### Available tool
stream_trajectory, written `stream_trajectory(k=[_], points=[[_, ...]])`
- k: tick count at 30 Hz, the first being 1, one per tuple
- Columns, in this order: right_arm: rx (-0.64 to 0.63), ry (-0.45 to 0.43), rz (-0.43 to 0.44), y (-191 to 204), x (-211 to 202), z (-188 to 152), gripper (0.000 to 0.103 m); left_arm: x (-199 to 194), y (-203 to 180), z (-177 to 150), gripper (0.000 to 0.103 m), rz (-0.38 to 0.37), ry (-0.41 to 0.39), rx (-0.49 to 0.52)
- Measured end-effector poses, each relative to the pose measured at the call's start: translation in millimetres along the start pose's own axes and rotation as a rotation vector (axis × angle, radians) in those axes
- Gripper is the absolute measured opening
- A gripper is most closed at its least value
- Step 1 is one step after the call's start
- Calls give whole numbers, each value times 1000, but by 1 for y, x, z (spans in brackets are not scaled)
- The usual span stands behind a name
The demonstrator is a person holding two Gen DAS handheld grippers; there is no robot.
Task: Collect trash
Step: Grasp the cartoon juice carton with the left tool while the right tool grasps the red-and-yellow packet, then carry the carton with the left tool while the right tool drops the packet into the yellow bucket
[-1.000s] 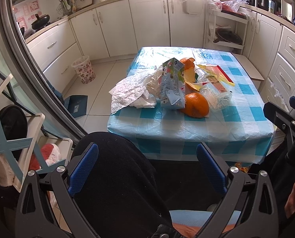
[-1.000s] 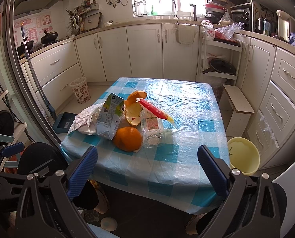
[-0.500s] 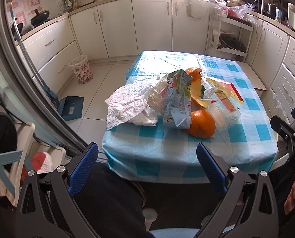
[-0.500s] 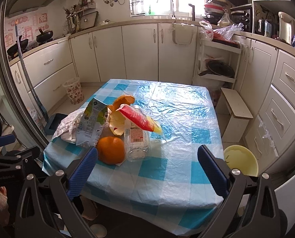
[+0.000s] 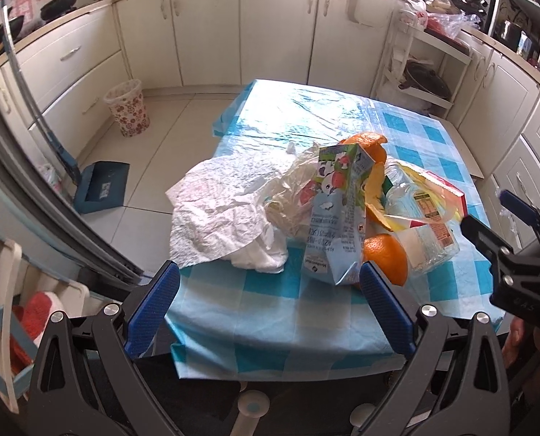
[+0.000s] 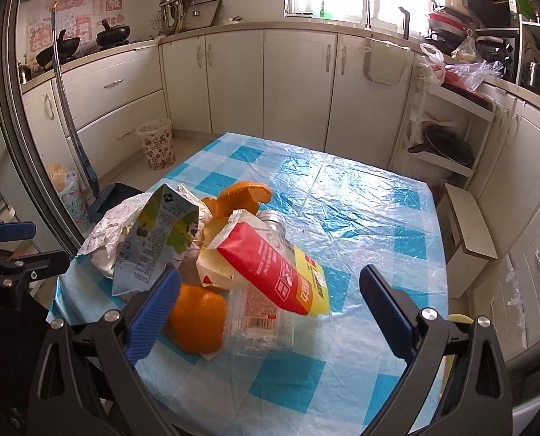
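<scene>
A heap of trash lies on the blue checked table [image 5: 270, 312] [image 6: 360, 210]. It holds crumpled white paper [image 5: 219, 214], a milk carton [image 5: 337, 218] [image 6: 150, 243], an orange [image 5: 386, 258] [image 6: 197, 323], orange peel [image 5: 368, 145] [image 6: 240, 196], a clear plastic bottle [image 5: 426, 232] [image 6: 259, 312] and a red and yellow wrapper [image 6: 277, 272]. My left gripper [image 5: 270, 305] is open and empty, at the table's near edge before the heap. My right gripper [image 6: 270, 301] is open and empty, its fingers either side of the orange and bottle.
A patterned waste basket [image 5: 126, 109] [image 6: 157, 143] stands on the floor by the far-left cabinets. A dustpan [image 5: 102, 187] lies on the floor left of the table. A white step stool [image 6: 469, 229] and a yellow bowl [image 6: 458, 319] are at the right.
Both grippers have risen and moved forward toward the table, so the trash heap looks larger and closer. Both stay open.
</scene>
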State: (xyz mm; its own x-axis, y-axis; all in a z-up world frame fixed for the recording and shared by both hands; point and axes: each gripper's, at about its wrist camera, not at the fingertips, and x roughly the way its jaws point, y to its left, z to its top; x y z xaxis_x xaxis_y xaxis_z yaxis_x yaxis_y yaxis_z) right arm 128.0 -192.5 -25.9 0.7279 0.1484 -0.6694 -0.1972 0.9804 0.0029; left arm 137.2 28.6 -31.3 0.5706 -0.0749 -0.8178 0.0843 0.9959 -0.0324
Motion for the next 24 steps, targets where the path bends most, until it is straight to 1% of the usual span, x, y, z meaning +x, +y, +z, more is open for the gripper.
stream_trajectory(k=[1,2,4,5,7,8,9,10,11,13,16,18,20,21,23,24], points=[[-3,10,10,-1,5,2,84,3,-1,3,95,-8,-1,5],[-9,26,21,-3,11,4,80,6,-2,6,95,-17,0,10],[-13,42,36,-5,19,5,69,17,-6,13,95,-40,17,18],[-6,49,50,-8,23,6,65,23,-8,16,95,-54,29,16],[38,55,89,-15,25,4,48,39,-14,22,95,-84,61,23],[67,57,108,-21,26,3,45,46,-18,24,95,-84,71,28],[96,60,128,-26,28,3,35,52,-22,26,95,-78,77,35],[133,64,150,-33,29,2,28,58,-25,28,95,-78,82,40],[167,63,169,-38,30,3,26,64,-28,30,95,-77,91,44],[237,60,204,-52,29,1,18,77,-32,33,95,-74,119,44],[331,52,249,-70,29,-2,15,91,-40,37,95,-77,145,44],[378,53,281,-79,30,-6,15,94,-45,39,90,-63,145,50],[419,53,313,-85,30,-7,14,95,-49,40,72,-45,137,48],[438,53,331,-88,29,-7,13,96,-49,41,67,-43,138,44],[474,51,356,-92,28,-9,11,98,-47,42,44,-64,142,28],[487,50,364,-95,27,-10,9,98,-48,42,41,-61,142,26]])
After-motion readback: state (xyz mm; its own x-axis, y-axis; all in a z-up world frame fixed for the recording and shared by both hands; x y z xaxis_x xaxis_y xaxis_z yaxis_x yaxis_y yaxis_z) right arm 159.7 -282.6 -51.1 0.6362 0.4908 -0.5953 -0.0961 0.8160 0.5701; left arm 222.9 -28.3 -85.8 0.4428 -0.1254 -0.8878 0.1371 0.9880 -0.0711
